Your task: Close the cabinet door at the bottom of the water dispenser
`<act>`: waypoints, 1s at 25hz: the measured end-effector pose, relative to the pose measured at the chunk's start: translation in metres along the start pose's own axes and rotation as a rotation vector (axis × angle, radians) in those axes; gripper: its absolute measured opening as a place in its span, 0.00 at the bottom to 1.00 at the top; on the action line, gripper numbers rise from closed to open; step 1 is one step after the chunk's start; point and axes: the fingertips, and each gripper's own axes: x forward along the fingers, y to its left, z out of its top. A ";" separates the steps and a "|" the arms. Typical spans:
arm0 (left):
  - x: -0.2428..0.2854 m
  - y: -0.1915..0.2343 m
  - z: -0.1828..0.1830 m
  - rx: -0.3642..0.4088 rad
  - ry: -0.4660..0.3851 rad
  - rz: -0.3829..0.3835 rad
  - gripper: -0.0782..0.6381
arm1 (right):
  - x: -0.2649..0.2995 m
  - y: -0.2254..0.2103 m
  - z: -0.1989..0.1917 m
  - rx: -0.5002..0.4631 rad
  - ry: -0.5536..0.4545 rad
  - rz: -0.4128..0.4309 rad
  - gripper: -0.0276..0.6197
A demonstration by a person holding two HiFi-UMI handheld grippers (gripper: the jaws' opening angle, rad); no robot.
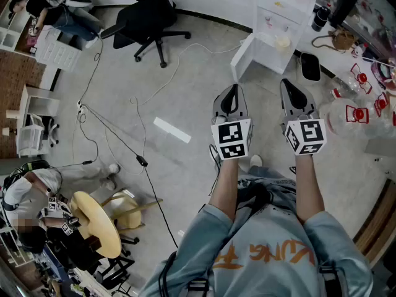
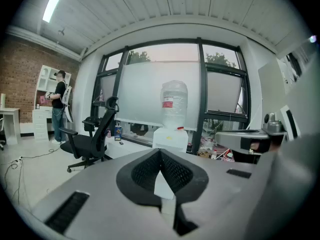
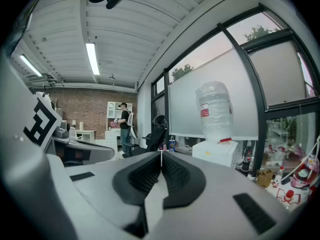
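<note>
The white water dispenser stands at the far side of the floor, with its bottom cabinet door swung out toward the left. My left gripper and right gripper are held side by side, short of the dispenser and apart from the door. Both are shut with nothing between the pads. In the left gripper view the dispenser with its bottle lies straight beyond the closed left gripper. From the right gripper it shows off to the right as the dispenser.
A black office chair stands left of the dispenser. Cables and a white strip lie on the floor. A cluttered table runs along the right. A round wooden table and a person are at lower left.
</note>
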 end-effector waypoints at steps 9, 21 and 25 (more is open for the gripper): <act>0.007 -0.016 0.026 0.040 -0.034 0.009 0.12 | 0.003 -0.021 0.018 0.013 -0.045 0.010 0.09; 0.021 0.007 0.073 0.082 -0.111 0.026 0.12 | 0.036 -0.030 0.063 -0.024 -0.119 0.019 0.09; 0.046 0.033 0.078 0.054 -0.122 0.025 0.12 | 0.068 -0.033 0.065 -0.056 -0.105 0.010 0.09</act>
